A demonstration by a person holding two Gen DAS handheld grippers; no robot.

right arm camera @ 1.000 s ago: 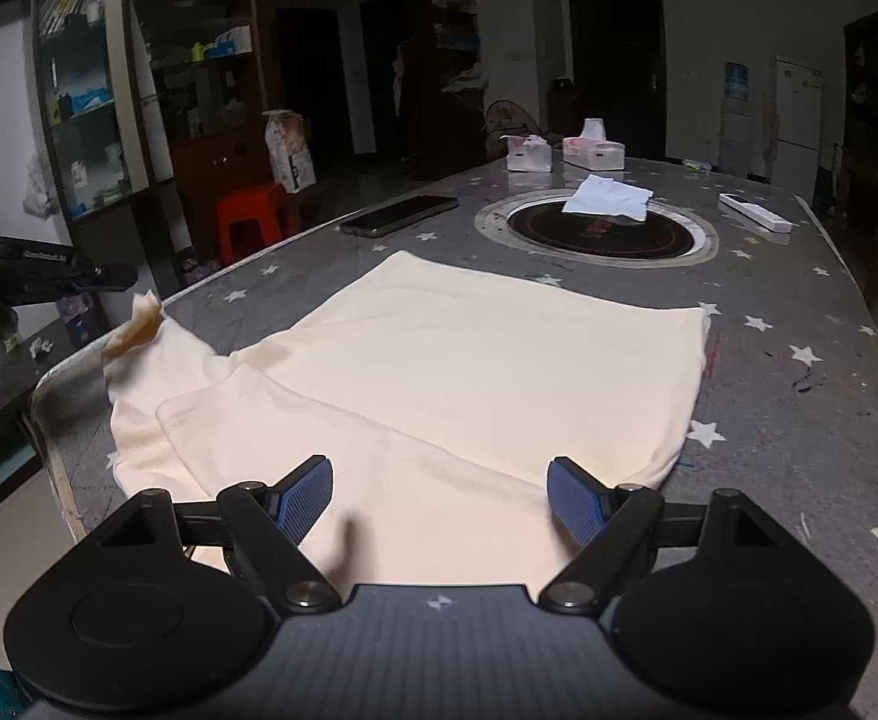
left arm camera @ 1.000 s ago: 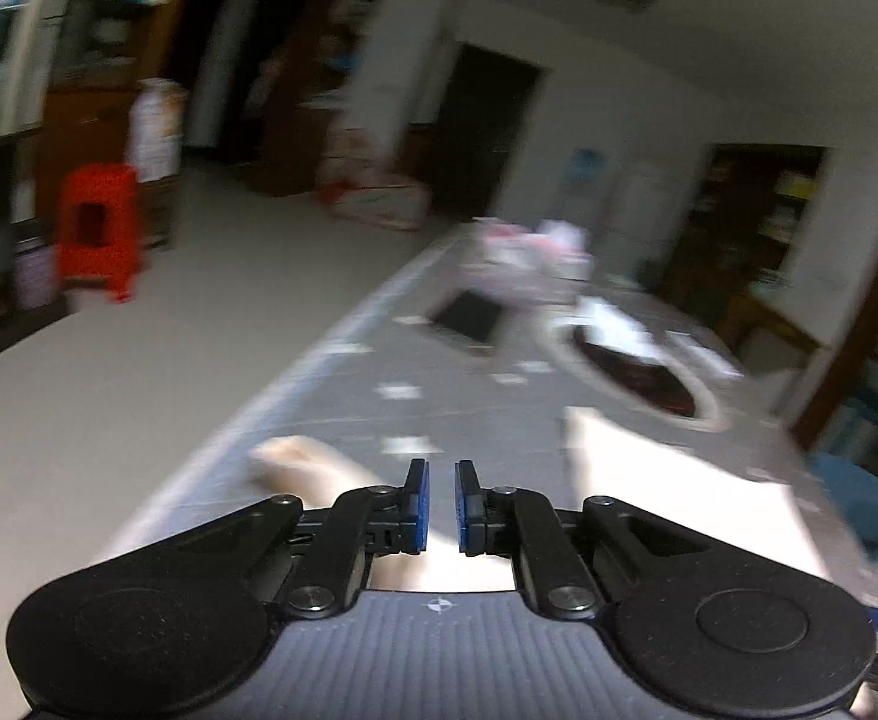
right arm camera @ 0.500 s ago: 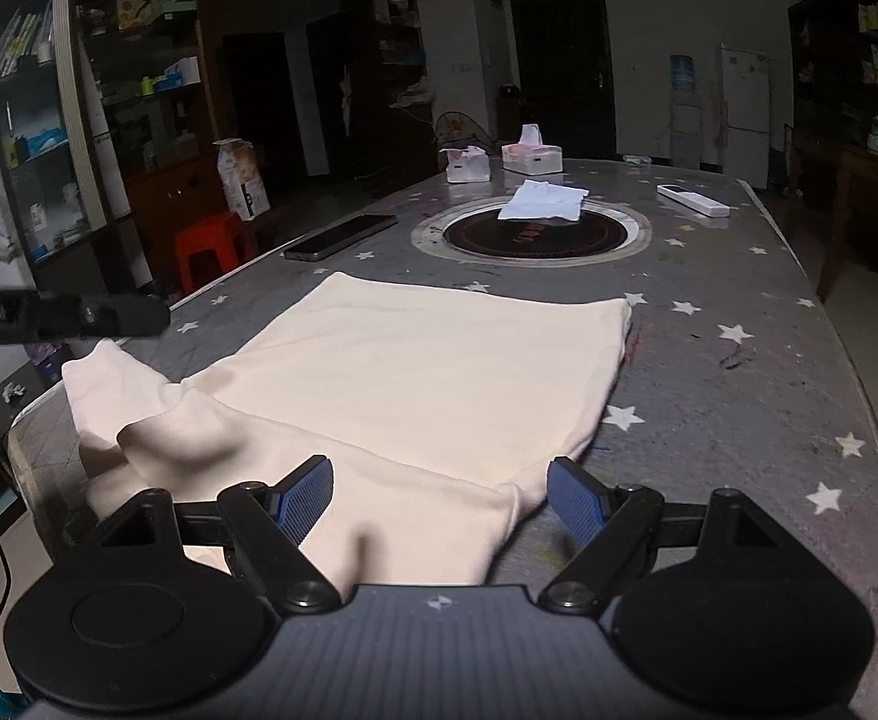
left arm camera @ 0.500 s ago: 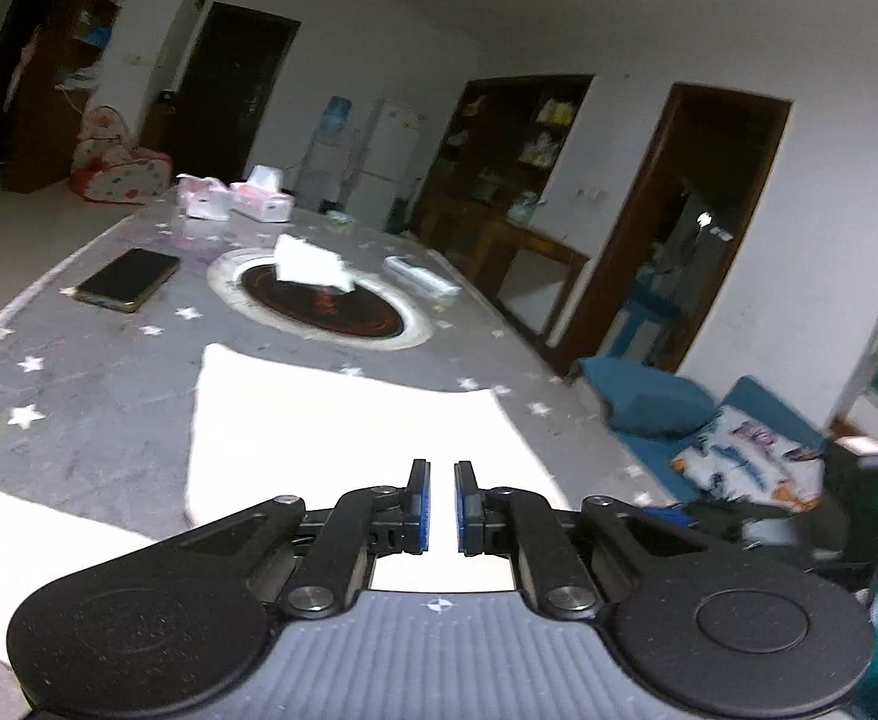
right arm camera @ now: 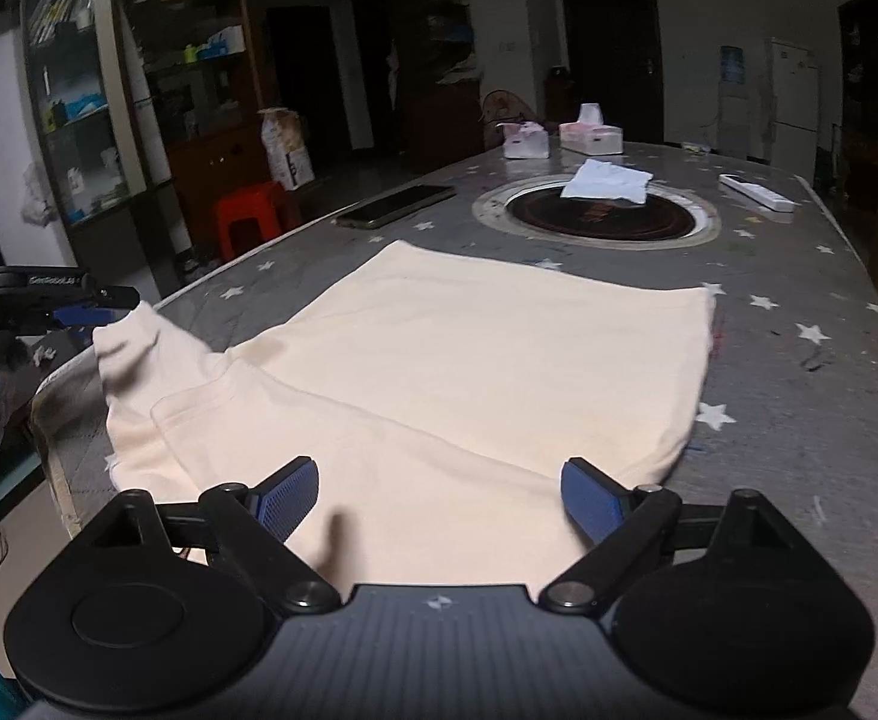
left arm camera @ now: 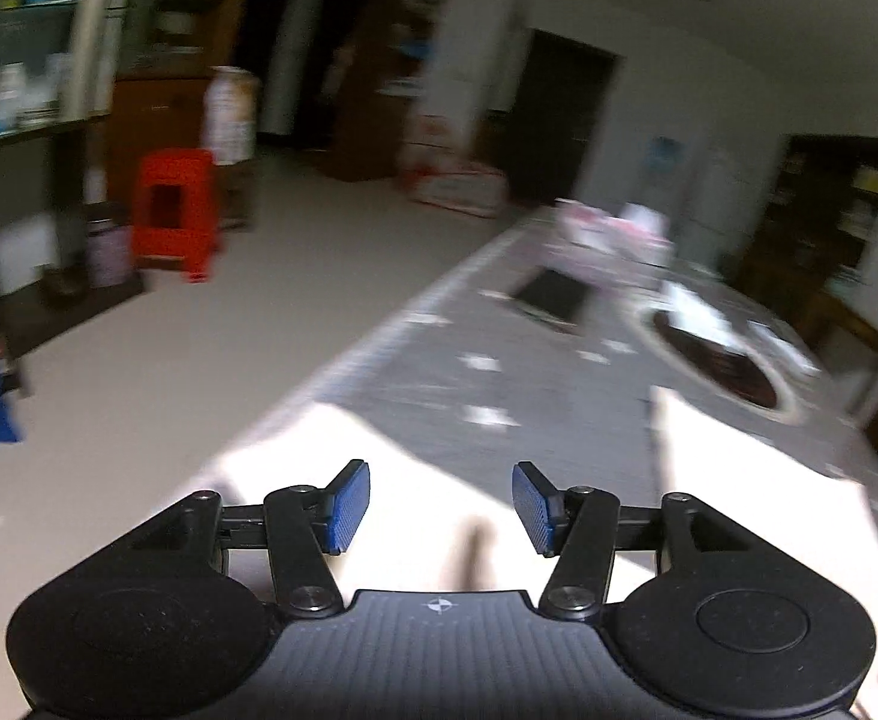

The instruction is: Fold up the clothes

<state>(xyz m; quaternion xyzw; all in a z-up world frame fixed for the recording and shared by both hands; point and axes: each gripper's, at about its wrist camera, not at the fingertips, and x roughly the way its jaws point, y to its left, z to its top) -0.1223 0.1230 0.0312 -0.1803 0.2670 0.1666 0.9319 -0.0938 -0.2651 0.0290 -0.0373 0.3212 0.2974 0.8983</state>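
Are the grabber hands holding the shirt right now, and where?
No. The left gripper and right gripper are both open with nothing between their fingers. The cream garment lies on the table.

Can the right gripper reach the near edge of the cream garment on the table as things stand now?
Probably yes. The right gripper is open and sits just above the cream garment, and nothing lies between its fingers and the cloth.

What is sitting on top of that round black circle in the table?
A white folded cloth lies on the round black circle, covering part of its far side. Whatever is under the cloth is hidden.
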